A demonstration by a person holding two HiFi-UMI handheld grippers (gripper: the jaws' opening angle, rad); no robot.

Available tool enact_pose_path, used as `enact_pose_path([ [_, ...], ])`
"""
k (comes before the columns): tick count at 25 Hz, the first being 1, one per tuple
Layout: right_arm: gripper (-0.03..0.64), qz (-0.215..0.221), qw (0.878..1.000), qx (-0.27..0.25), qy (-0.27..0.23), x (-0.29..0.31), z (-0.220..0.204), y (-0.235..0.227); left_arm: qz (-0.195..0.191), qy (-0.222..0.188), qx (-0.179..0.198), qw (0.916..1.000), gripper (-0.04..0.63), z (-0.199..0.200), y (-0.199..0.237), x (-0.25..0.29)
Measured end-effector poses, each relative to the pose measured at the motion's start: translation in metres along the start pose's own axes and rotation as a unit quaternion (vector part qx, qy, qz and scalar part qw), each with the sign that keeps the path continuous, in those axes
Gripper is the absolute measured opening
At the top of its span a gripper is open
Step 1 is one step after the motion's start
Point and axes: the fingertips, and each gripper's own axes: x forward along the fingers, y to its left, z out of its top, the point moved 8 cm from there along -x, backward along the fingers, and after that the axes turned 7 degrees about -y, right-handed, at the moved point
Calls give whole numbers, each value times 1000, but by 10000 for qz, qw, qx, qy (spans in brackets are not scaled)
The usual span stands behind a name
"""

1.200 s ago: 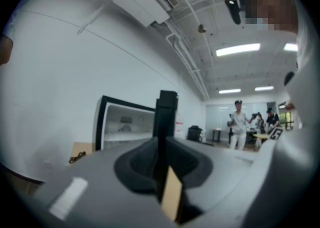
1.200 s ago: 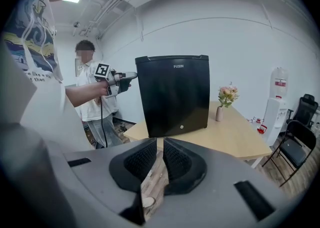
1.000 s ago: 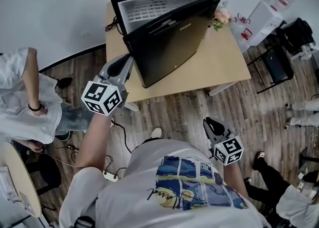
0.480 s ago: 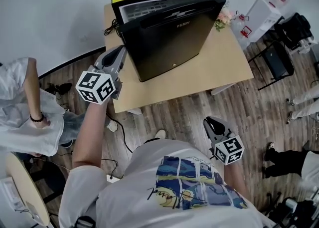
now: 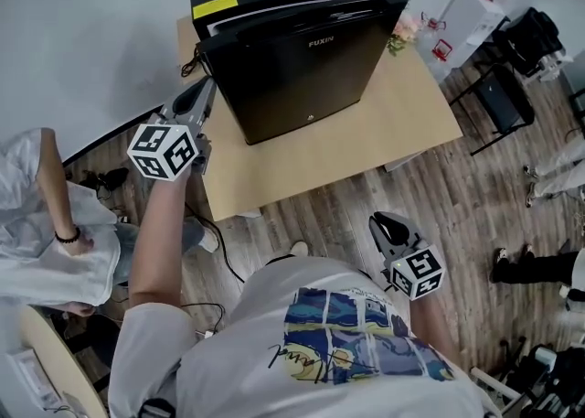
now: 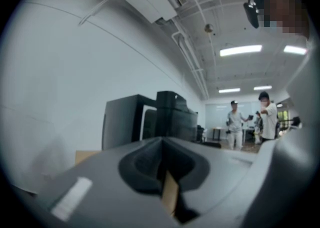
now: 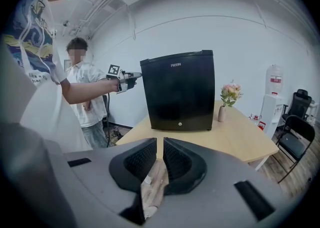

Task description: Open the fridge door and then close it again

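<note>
The black fridge stands on the wooden table, its door swung almost to the body. A thin white slit still shows along the top in the head view and between body and door in the left gripper view. My left gripper is shut and empty, pointing level, its tips beside the fridge's front left corner. From the front the fridge looks closed, and the left gripper reaches to its left edge. My right gripper hangs low in front of the table, jaws together, holding nothing.
A vase of flowers stands on the table right of the fridge. A water dispenser and a black chair are at the far right. A person in white stands left of me. A cable lies on the floor.
The fridge door has swung from clearly open to nearly against the body. My left gripper moved up and to the left along the table's left edge. The right gripper barely shifted.
</note>
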Motion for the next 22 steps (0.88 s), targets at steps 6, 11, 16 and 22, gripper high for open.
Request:
enact_pose_path([
  [6,41,-148,9999,40,22,1,1,-1,34,-8,15,10000,6,1,17,13],
  [11,43,-184,9998,55,45,4,3,-1,51,25,60,10000,7,2,29,23],
  [16,41,-211,9998,60,41,5,6,-1,72,24,48,10000,6,4,36,29],
  [22,41,-222,9997,18,60,7,8,-2,71,-1,53,10000,8,4,37,30],
])
